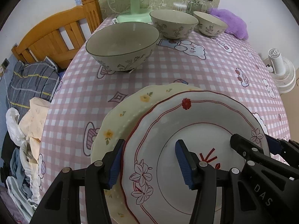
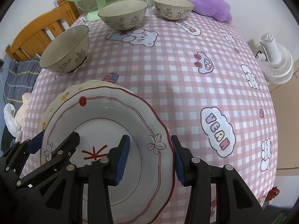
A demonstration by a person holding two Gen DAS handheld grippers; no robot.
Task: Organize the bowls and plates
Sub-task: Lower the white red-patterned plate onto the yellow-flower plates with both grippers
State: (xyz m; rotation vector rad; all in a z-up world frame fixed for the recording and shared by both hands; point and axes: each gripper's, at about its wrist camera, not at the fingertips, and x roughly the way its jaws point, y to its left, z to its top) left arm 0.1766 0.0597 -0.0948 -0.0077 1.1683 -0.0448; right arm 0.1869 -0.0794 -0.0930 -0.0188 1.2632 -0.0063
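Right at the lenses, both tools straddle the white plate: the left hand-held gripper has its jaws half-wide across the plate's left rim, one pad outside, one over the well. The right hand-held gripper mirrors it on the right rim. Whether the pads truly pinch, I cannot tell. The plate lies directly under both, neither hand nearer, and it sits on the yellow plate, offset to the right. Beyond, on the checked counter, the large bowl waits to the left, then two smaller bowls further back.
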